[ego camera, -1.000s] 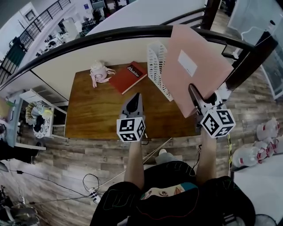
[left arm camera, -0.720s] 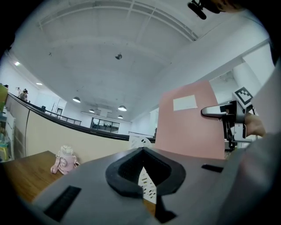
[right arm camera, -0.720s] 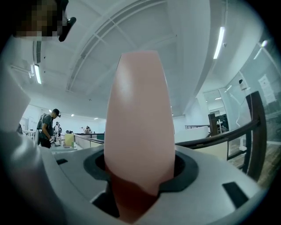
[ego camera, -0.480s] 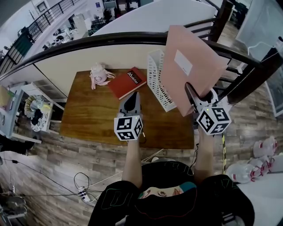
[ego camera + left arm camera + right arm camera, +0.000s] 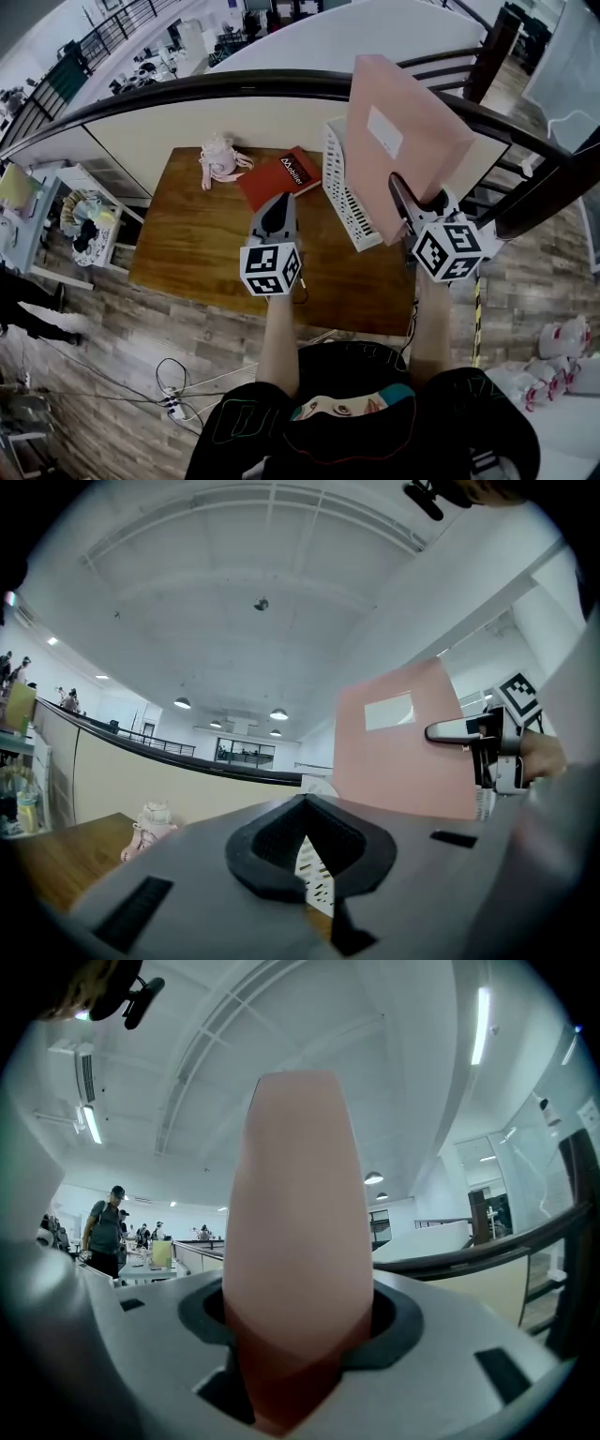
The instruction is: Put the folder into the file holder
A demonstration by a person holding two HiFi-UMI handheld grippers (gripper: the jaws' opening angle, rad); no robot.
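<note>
Two claws in view, only one busy. Your right claw (image 5: 397, 187) is clenched on the lower edge of the flat pink cardboard folder with a white label (image 5: 403, 122). The right gripper view shows the pink sheet wedged between the pads and running up out of them. The folder is in the air, on edge and tilted, over the far right part of the brown wooden tabletop (image 5: 197, 253), not touching it.

The white perforated plastic file holder (image 5: 345, 178) stands near the tabletop's far edge, right of centre. In the head view the folder covers the holder's right side, so it's just beside or over it, can't tell which.

Your left claw (image 5: 279, 208) hovers over the middle of the tabletop, tips pressed together, nothing in them. In the left gripper view the holder shows only behind the pads.

A red hardcover book (image 5: 281, 173) lies flat left of the holder, and a small pink toy-like object (image 5: 219, 157) sits near the far left corner. Both are off-task.

My read on the step: carry phase, folder lifted, not yet in the holder. The next move calls for squaring the folder's plane with a slot and tipping the free edge down into it. Then lower until it bottoms out and let go. Watch the holder: it looks light, and a folder edge catching a divider could shove or tip it. Your idle left claw could steady it.
</note>
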